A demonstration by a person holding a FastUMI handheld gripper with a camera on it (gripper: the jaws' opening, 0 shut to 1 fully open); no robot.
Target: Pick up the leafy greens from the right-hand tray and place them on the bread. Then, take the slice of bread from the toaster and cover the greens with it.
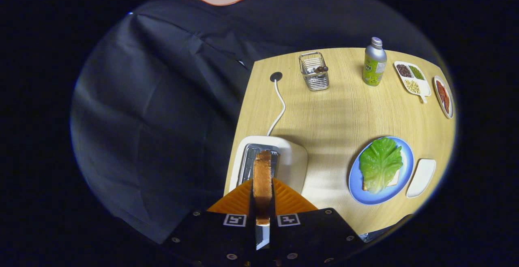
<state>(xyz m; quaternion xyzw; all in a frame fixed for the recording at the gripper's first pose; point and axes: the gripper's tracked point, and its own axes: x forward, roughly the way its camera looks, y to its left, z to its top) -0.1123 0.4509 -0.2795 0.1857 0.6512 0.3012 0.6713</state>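
Note:
My gripper (262,194) is shut on a slice of toasted bread (262,177), held edge-on between both fingers, above the white toaster (290,159). The toaster stands at the table's left edge, its slots just beyond the fingertips. To the right lies a blue plate (406,165) with a slice of bread (394,180) on it. A green lettuce leaf (380,163) covers most of that bread. A small white tray (421,177) sits right of the plate with nothing on it.
The toaster's white cord (279,106) runs back to a hole in the wooden table (332,113). Farther back stand a wire basket (314,71), a metal bottle (374,62), a divided dish of beans (412,78) and a dish of red food (443,95).

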